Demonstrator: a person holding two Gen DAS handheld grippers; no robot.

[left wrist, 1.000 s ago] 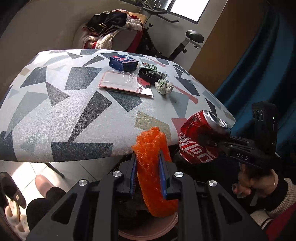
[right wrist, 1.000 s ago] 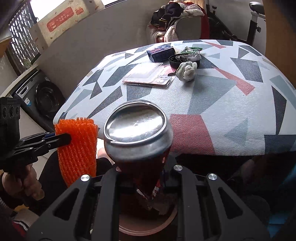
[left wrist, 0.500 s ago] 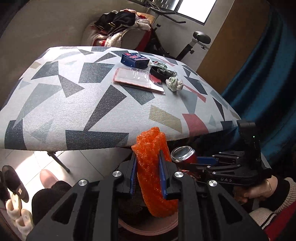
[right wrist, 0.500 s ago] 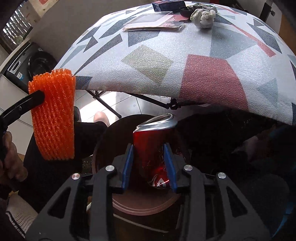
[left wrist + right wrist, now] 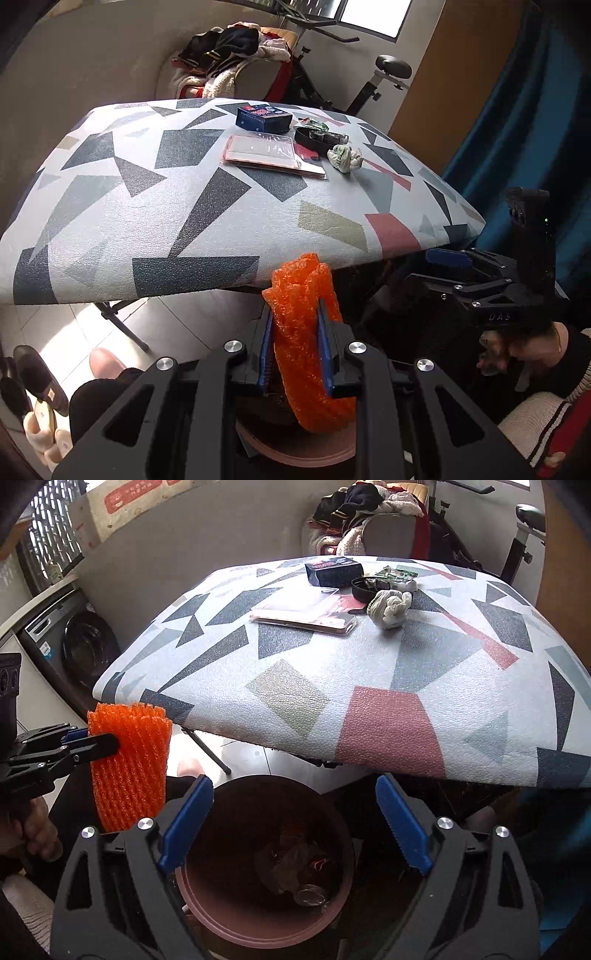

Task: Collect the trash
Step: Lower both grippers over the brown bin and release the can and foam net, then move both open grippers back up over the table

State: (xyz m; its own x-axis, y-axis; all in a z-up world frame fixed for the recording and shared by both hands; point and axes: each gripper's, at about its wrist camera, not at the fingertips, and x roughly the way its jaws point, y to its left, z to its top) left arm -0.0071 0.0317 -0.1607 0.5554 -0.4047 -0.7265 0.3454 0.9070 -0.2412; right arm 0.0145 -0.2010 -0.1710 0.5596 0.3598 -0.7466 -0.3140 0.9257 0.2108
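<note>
My left tool [image 5: 295,350] is clamped on the orange foam net [image 5: 304,339], which stands upright between the blue pads, its top rising past the fingertips and its lower end curling down toward the bin's rim. From the right wrist view the same net [image 5: 129,768] hangs to the left of the brown bin [image 5: 207,904], just outside its rim. My right tool [image 5: 293,827] stands with its jaws wide apart and nothing between them, right above the bin's mouth. Down in the bin lie a can [image 5: 310,895], its silver end facing up, and some crumpled scraps I cannot make out clearly. The patterned surface [image 5: 388,686] reaches out over the far side of the bin. Toward its far end sit a dark blue box [image 5: 332,572], a clear flat package [image 5: 303,614], a black round dish [image 5: 364,587] with green wrappers [image 5: 397,574] beside it, and a crumpled white wad [image 5: 389,607] just in front of the dish
</note>
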